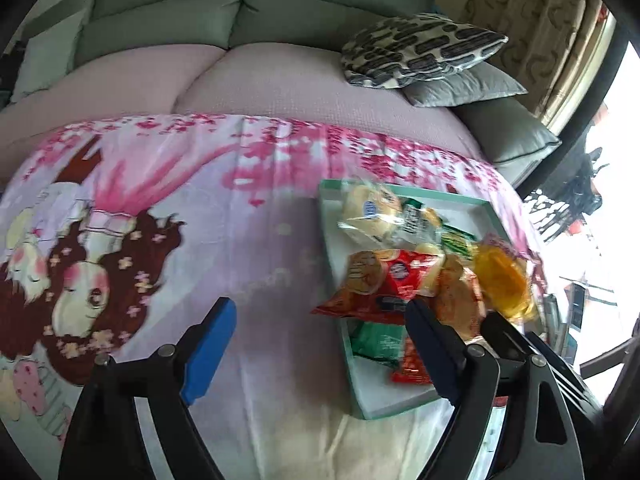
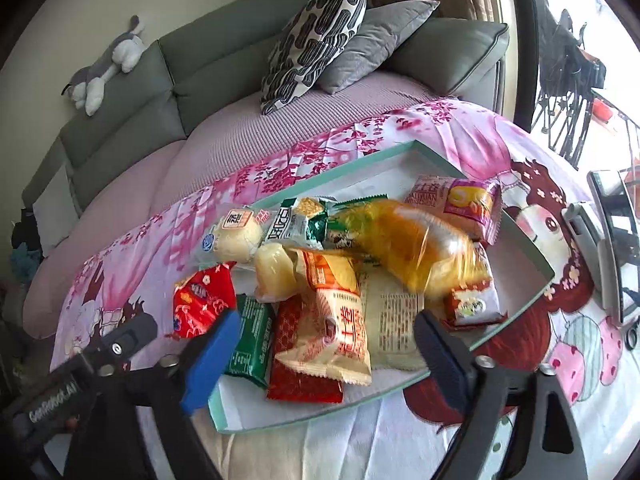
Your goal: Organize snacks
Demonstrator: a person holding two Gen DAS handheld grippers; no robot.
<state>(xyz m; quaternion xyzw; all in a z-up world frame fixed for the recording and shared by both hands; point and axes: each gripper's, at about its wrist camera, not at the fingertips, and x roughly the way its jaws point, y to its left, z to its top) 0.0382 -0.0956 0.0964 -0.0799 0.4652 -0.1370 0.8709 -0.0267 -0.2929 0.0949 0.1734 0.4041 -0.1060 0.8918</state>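
A shallow white tray with a teal rim (image 2: 332,172) (image 1: 404,191) sits on a pink cartoon-print cloth (image 1: 160,216) and holds a pile of snack packets. On the pile are a bun in clear wrap (image 2: 234,236) (image 1: 372,210), a red packet (image 2: 204,304) (image 1: 384,280), a green packet (image 2: 252,344) and a cream-and-orange packet (image 2: 340,320). A yellow-orange clear packet (image 2: 408,248) (image 1: 504,280) looks blurred on top of the heap. My right gripper (image 2: 326,332) is open just above the near side of the pile. My left gripper (image 1: 320,320) is open at the tray's left edge, pads touching nothing.
Behind the cloth is a green sofa (image 1: 240,12) with patterned (image 2: 320,36) and grey cushions (image 2: 380,44) and a plush toy (image 2: 108,64) on its back. A standing device (image 2: 612,232) is at the cloth's right edge. A black labelled housing (image 2: 56,400) is close on the left.
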